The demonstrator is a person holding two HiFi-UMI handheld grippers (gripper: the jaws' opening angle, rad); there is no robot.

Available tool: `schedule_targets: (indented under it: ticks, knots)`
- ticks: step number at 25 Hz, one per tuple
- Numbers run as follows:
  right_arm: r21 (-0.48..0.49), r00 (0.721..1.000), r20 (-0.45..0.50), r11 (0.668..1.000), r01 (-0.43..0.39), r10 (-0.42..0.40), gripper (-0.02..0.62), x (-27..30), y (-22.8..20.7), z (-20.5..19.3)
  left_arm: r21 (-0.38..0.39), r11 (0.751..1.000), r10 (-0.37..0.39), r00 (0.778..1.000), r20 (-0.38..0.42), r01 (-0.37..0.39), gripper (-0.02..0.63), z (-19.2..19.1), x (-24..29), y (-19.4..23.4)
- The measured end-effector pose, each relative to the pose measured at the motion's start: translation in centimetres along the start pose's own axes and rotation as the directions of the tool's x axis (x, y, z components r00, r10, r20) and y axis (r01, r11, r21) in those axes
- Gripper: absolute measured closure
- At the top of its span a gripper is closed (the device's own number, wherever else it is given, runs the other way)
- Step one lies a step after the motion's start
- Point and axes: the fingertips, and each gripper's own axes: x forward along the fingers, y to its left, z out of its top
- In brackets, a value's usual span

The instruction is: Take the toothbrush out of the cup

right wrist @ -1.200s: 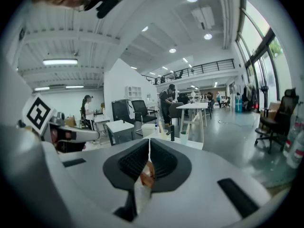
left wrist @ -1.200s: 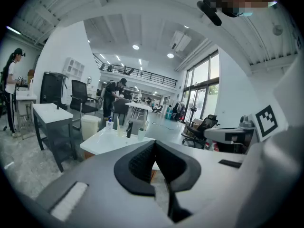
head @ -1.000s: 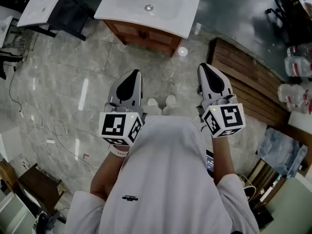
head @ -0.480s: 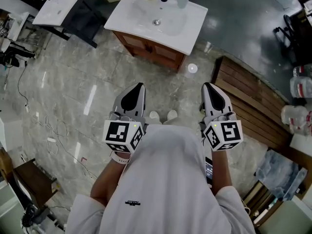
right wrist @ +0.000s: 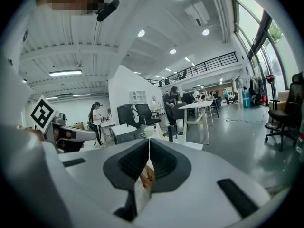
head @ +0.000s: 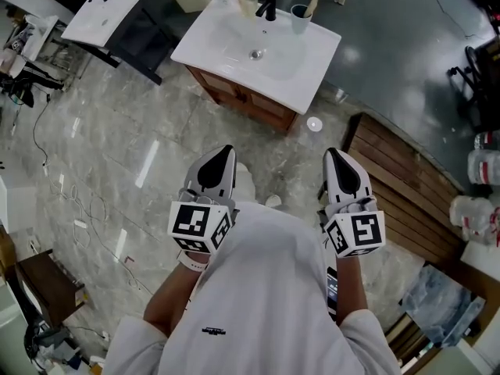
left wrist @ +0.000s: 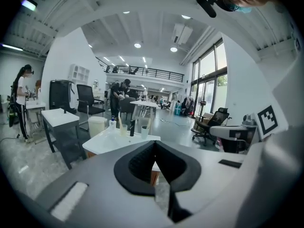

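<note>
A white sink basin (head: 258, 41) on a wooden cabinet stands ahead on the floor. At its back edge a cup (head: 300, 12) holds a toothbrush (head: 311, 5), right of the black faucet (head: 268, 6). A second cup (head: 248, 5) with a brush stands left of the faucet. My left gripper (head: 223, 156) and right gripper (head: 337, 158) are held side by side well short of the sink, both shut and empty. In the left gripper view the cup (left wrist: 144, 131) shows beyond the shut jaws of the left gripper (left wrist: 154, 144). In the right gripper view the cup (right wrist: 181, 137) stands past the right gripper (right wrist: 149, 141).
A slatted wooden platform (head: 398, 178) lies on the floor at the right, with large plastic bottles (head: 484, 162) beyond it. A white table (head: 101, 18) and dark chair stand left of the sink. Cables (head: 78, 209) trail on the marble floor at left. People work at desks in the background.
Both grippers have travelled forward with the person towards the sink, still shut. The sink and its cups have come further into the head view.
</note>
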Motion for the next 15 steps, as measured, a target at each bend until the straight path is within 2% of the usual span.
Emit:
schedule_targets:
  ticks: [4,9,15]
  knots:
    - [-0.011,1.0,-0.01,1.0,0.027,-0.027,0.588,4.4,-2.0,0.6,-0.025,1.0,-0.004,1.0,0.002,0.004,0.6,1.4,3.9,2.7]
    - [-0.033,0.998,-0.015,0.998,0.053,-0.053,0.588,11.9,-3.6,2.0,-0.029,0.999,-0.023,1.0,0.01,0.023,0.6,3.9,10.3,8.1]
    - [-0.041,0.993,-0.041,0.993,0.107,-0.108,0.588,22.5,-5.1,5.6,-0.005,0.997,-0.078,0.997,0.002,0.078,0.6,10.2,19.0,16.0]
